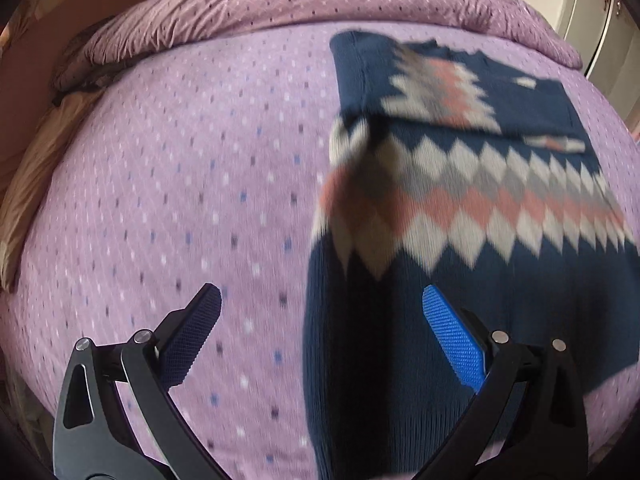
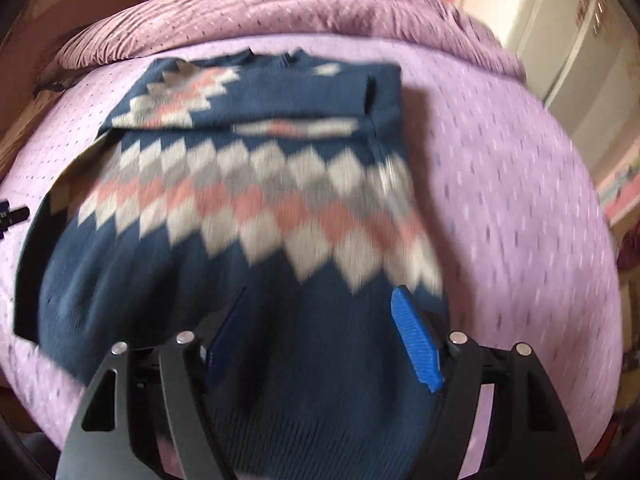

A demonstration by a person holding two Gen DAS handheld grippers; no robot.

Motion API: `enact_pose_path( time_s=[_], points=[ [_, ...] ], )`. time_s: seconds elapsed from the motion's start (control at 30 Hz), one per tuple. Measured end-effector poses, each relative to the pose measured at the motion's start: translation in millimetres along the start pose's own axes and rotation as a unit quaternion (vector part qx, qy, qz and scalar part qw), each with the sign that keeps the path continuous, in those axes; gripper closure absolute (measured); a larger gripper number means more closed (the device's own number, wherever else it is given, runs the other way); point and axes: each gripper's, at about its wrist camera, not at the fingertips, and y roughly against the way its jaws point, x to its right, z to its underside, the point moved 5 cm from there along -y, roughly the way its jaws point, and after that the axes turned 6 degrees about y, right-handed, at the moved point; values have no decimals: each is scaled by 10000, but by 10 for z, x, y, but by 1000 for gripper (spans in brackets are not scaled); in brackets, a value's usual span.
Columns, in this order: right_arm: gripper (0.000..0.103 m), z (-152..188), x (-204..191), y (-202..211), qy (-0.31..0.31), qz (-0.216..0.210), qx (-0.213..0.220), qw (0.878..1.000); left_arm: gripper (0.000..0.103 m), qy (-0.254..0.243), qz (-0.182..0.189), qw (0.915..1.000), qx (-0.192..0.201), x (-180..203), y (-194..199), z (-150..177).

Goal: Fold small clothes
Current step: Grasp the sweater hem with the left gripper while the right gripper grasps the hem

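The left gripper [image 1: 322,304] stands with its jaws wide apart and empty, above the sweater's left edge. The right gripper [image 2: 324,312] is also spread, nothing between its pads, over the hem. One navy sweater [image 2: 240,208] with diamond bands lies partly folded on one lilac bedsheet [image 1: 160,200].

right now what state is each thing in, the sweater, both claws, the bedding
sweater: flat on the bed, both sleeves folded across the chest
left claw: open, holding nothing
right claw: open over the sweater's hem, holding nothing
bedsheet: spread smooth
quilt: bunched along the far edge
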Motion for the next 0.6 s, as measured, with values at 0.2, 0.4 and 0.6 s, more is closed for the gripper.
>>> enact_pose_path(
  time_s=[0.2,0.4,0.6],
  points=[
    [31,566,15,99,-318,-43,-282,9991,3,10,66,9992,-406,-15,14,535],
    [32,818,-16,166,-339,28,-483,9983,3,153,169,9971,-723,53,-18,967],
    [32,958,124,193,-447,141,-552,9974,20,494,609,9929,-894,78,-91,1142]
  ],
)
